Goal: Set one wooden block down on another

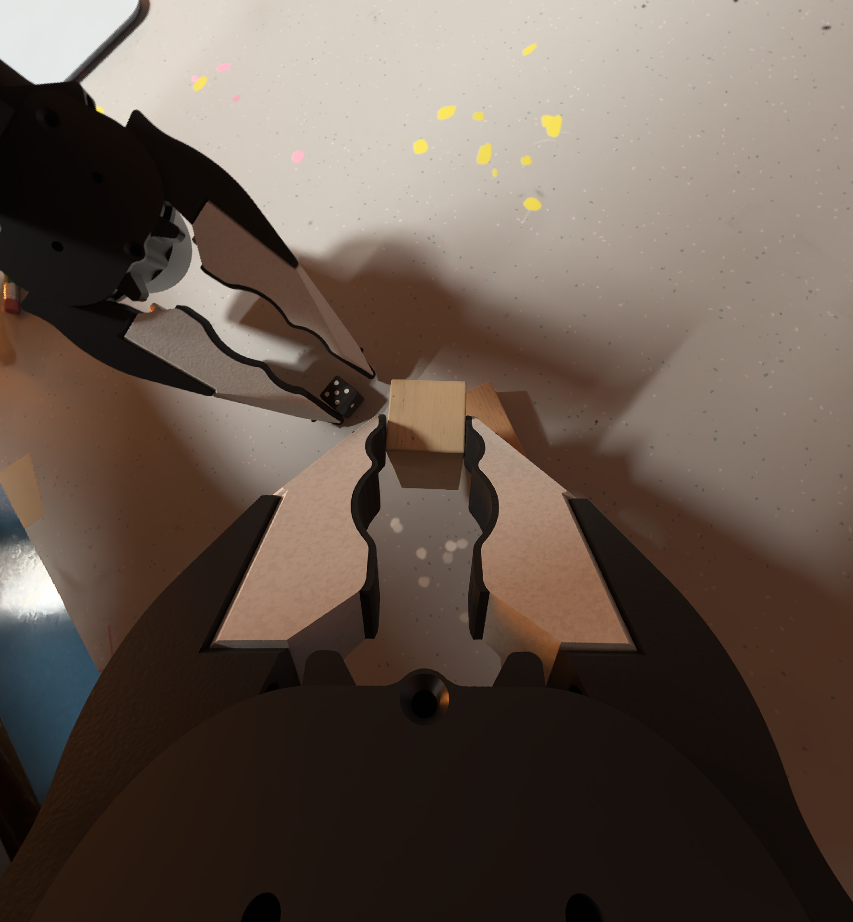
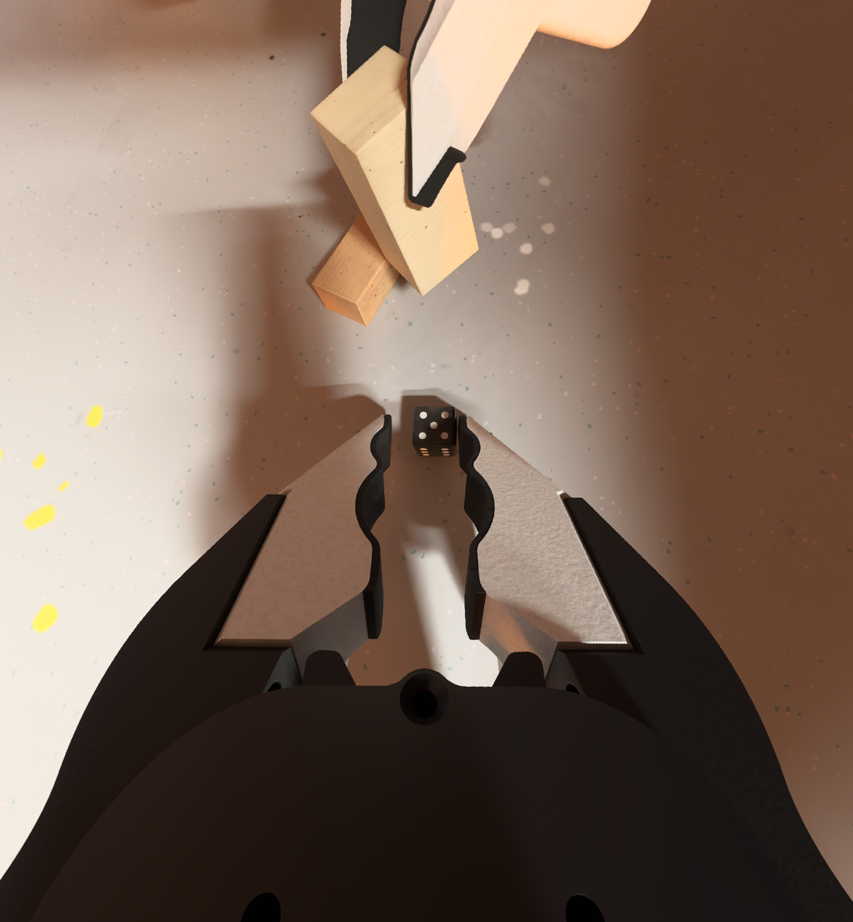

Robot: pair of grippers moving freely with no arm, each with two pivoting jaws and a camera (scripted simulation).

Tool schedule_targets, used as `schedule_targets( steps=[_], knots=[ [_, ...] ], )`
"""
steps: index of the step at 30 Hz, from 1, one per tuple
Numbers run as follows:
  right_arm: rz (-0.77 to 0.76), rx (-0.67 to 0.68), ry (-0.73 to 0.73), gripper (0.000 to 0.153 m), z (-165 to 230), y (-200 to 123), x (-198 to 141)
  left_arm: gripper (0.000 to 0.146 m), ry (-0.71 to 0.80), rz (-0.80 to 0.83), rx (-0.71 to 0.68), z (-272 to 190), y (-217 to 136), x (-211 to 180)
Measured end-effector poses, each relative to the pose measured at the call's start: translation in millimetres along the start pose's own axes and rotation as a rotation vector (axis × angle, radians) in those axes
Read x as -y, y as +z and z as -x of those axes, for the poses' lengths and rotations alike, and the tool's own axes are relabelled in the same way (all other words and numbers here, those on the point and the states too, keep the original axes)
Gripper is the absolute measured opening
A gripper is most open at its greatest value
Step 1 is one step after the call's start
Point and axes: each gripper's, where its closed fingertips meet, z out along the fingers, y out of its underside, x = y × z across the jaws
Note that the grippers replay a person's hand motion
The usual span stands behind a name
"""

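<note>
The pale block [image 2: 394, 169] is a long, light wooden bar, tilted, clamped near one end between the left tool's [image 1: 425, 429] fingers. Its lower part crosses over the darker block [image 2: 352, 279], a shorter orange-brown bar lying flat on the speckled counter [image 2: 165, 249]; whether the two touch cannot be told.

Left gripper [image 1: 425, 434] has a pale wooden block [image 1: 425, 416] pinched btwn its fingertips, block end-on to the camera. Just behind it, a darker wooden block [image 1: 489, 404] peeks out on the right, lying on the speckled tabletop [image 1: 664, 249]. Right gripper [image 1: 354, 399] comes in from upper left, tips down at the table w/ a black die [image 1: 340, 395] sitting btwn them, jaws apart. Yellow and pink paint spots [image 1: 484, 153] farther back.
</note>
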Motion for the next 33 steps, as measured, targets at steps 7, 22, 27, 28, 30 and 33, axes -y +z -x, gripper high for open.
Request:
schedule_targets(
  steps=[7, 22, 27, 28, 30, 33],
  knots=[
    [0.0, -0.012, 0.005, 0.022, -2.1, 0.0, -0.1, 0.031, 0.026, 0.003, -0.02, -0.3, 0.4, 0.1],
    [-0.003, -0.004, 0.012, 0.024, -0.9, -0.2, -0.1, 0.031, -0.022, 0.004, -0.048, -5.2, -2.4, -11.0],
    [-0.005, -0.003, 0.025, 0.022, -2.0, -0.2, 0.0, 0.031, -0.015, 0.007, -0.064, -8.1, -2.7, -10.8],
    [-0.005, -0.005, 0.026, 0.021, -2.2, -0.2, 0.0, 0.031, -0.015, 0.007, -0.067, -8.7, -2.8, -10.7],
    [-0.005, -0.008, 0.027, 0.02, -2.8, -0.1, 0.0, 0.031, -0.018, 0.007, -0.067, -9.3, -3.1, -10.9],
    [-0.005, -0.011, 0.029, 0.019, -3.5, -0.1, 0.0, 0.031, -0.023, 0.011, -0.055, -9.2, -4.2, -12.5]
  ],
)
